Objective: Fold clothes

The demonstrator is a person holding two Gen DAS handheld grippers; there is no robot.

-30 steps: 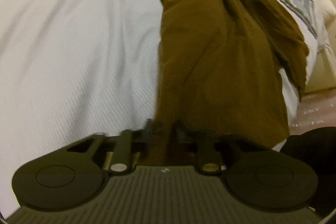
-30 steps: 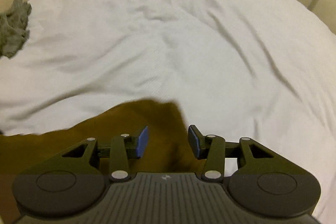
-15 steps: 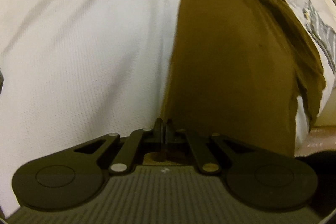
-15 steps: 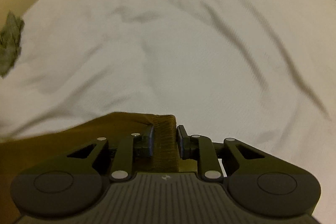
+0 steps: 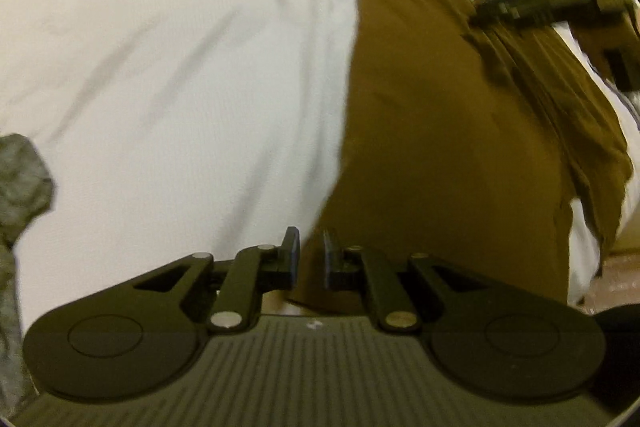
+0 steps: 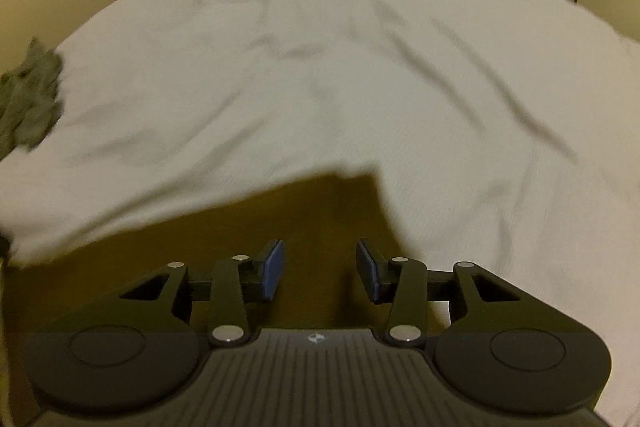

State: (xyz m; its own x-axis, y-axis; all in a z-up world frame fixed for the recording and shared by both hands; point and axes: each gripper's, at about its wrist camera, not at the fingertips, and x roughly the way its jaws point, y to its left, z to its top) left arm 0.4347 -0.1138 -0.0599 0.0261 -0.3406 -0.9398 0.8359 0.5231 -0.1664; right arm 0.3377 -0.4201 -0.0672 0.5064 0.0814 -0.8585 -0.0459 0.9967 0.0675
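White bedspread [image 6: 400, 75] lying rumpled against cream walls, brown garment [image 5: 460, 155] stretching lengthwise away from the left gripper [image 5: 311, 253], jaws parting slightly around its edge, right gripper [image 6: 320, 269] jaws opening above it.

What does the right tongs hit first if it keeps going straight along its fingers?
Most likely the brown garment: it lies directly under and ahead of the right tongs, whose jaws are opening with nothing pinched. Past its edge is the white bedcover. Depth is unclear.
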